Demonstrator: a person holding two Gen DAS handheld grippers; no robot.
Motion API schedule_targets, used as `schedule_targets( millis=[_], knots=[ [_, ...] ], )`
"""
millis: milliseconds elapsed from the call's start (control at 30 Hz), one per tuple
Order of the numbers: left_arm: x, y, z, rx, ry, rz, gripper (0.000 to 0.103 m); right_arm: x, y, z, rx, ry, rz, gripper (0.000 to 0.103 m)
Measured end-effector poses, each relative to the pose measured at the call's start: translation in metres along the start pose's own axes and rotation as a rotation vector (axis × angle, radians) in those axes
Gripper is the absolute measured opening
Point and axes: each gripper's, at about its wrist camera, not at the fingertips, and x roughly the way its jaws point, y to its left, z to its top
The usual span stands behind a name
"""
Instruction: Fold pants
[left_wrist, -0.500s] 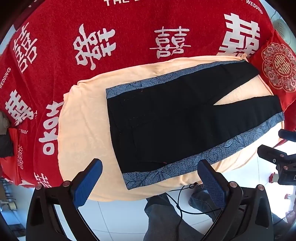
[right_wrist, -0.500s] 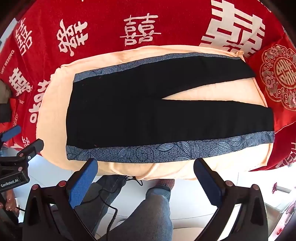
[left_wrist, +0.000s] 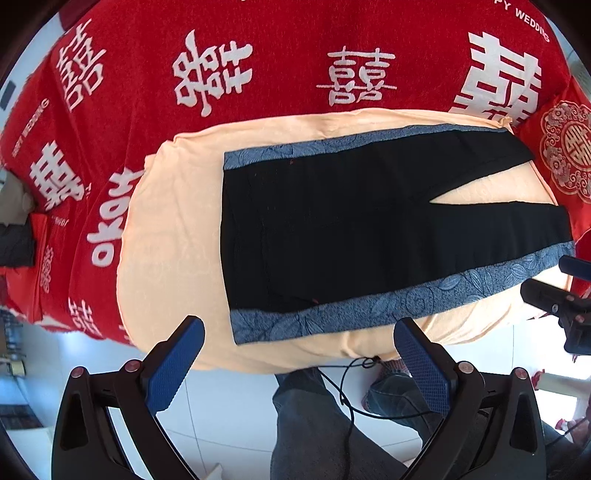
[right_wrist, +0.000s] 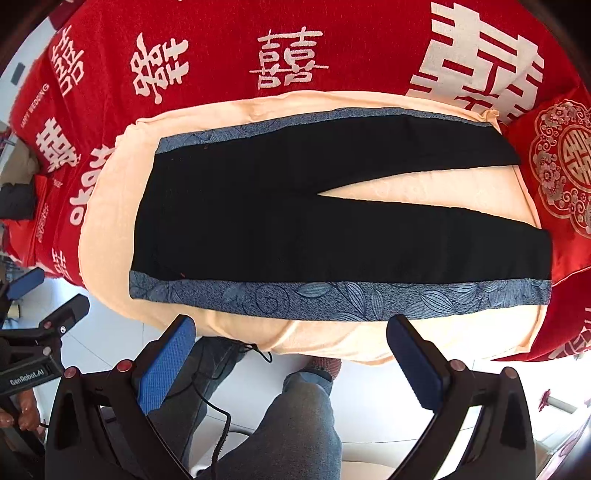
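Nearest in the left wrist view: left hand-held gripper (left_wrist: 297, 363), jaws spread wide, blue pads (left_wrist: 173, 369) bare, nothing held, hovering over pale floor tiles (left_wrist: 221, 417) and jeans-clad legs (left_wrist: 314, 424). Same story in the right wrist view: right hand-held gripper (right_wrist: 290, 363) released, jaws wide apart, empty, above the legs and a loose black cable (right_wrist: 218, 406). At that view's left edge, the other gripper's body, white label reading "GenRobot.AI" (right_wrist: 27, 377).

Just beyond the fingertips, a peach cloth (right_wrist: 332, 339) draped over the near edge of the bed. Flat on it, well short of either gripper, the pants (right_wrist: 295, 221): black, blue leaf-patterned side stripes along near and far edges, waistband left, two legs splayed apart toward the right, unfolded.

Farther back, a red blanket (left_wrist: 288, 55) with large white double-happiness characters, plus "WEDDING" at top right in the left wrist view. Far right, a red cushion (right_wrist: 565, 162) with an ornate round emblem.
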Motion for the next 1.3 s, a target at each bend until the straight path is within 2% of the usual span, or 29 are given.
schedule_targets(
  millis=[133, 300, 500, 733, 1000, 1067, 1167, 1300],
  knots=[
    [-0.005, -0.014, -0.021, -0.026, 0.032, 0.016, 0.103, 0.002, -0.005, -0.011, -0.036, 0.023, -0.008, 0.103],
    [-0.009, -0.018, -0.031, -0.042, 0.067, 0.021, 0.103, 0.003, -0.009, -0.022, -0.038, 0.047, 0.002, 0.103],
    [-0.009, -0.018, -0.030, -0.012, 0.032, 0.040, 0.103, 0.005, -0.007, -0.022, -0.032, 0.049, -0.024, 0.103],
    [0.016, -0.008, -0.034, -0.013, 0.074, -0.027, 0.103, 0.029, 0.007, -0.028, -0.019, 0.097, -0.096, 0.103],
    [0.064, 0.009, -0.034, -0.066, 0.132, -0.103, 0.103, 0.070, 0.015, -0.025, -0.013, 0.156, -0.120, 0.103],
    [0.081, 0.009, -0.034, -0.067, 0.140, -0.112, 0.103, 0.079, 0.013, -0.023, 0.005, 0.155, -0.089, 0.103],
    [0.104, 0.013, -0.035, -0.096, 0.154, -0.124, 0.103, 0.095, 0.012, -0.020, 0.048, 0.156, 0.007, 0.103],
    [0.128, 0.023, -0.041, -0.162, 0.158, -0.170, 0.103, 0.116, 0.010, -0.023, 0.165, 0.156, 0.266, 0.103]
  ],
)
